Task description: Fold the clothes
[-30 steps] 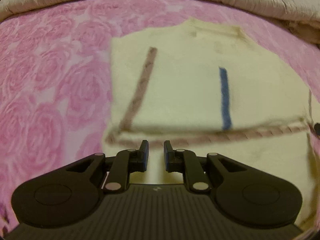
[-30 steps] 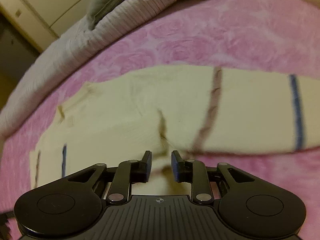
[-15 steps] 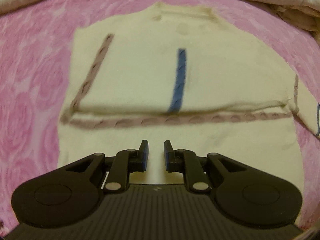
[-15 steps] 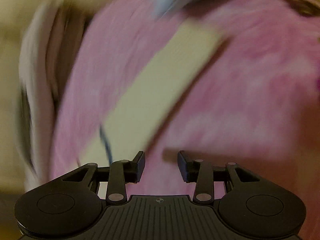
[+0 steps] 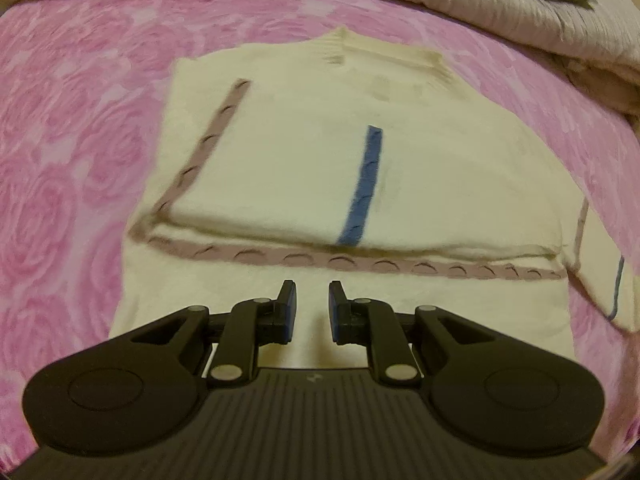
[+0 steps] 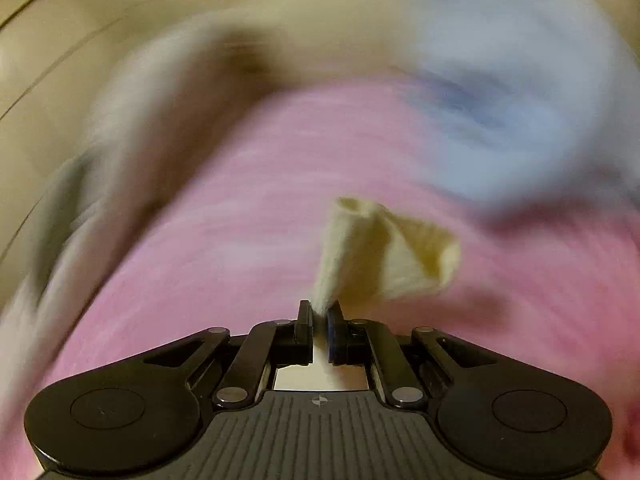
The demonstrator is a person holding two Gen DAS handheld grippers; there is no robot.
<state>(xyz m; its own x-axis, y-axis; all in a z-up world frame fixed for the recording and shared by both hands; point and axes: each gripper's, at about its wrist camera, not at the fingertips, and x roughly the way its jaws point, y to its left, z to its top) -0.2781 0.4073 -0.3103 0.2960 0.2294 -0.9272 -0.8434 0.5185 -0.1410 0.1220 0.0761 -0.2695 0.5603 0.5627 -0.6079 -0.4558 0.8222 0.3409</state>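
Nearest to us in the left wrist view, the left tongs (image 5: 311,305) stand with their blue-padded jaws a narrow gap apart and nothing between them, poised above the near hem of a cream sweater (image 5: 400,184). We see the sweater spread flat on a bed covered by a pink rose-patterned blanket (image 5: 80,168). One part of the garment is folded across the body, its edge running side to side just beyond the tongs. A mauve cable-knit stripe (image 5: 360,262) follows that edge, and another mauve stripe climbs away along the left of the folded part. A blue stripe (image 5: 362,188) runs up the middle of the folded part towards the ribbed collar (image 5: 384,50) at the far side. At the right a sleeve (image 5: 600,276) with its own thin blue line trails onto the blanket. Farther back lies a pale ribbed quilt (image 5: 500,4).

In the right wrist view we find the right tongs (image 6: 319,318) clamped on a bunched corner of cream knit cloth (image 6: 384,252), which rises clear of the pink blanket. Everything behind is smeared by motion: a pale blue mass (image 6: 512,92) at upper right and beige blur at the top and left, which we cannot make out.
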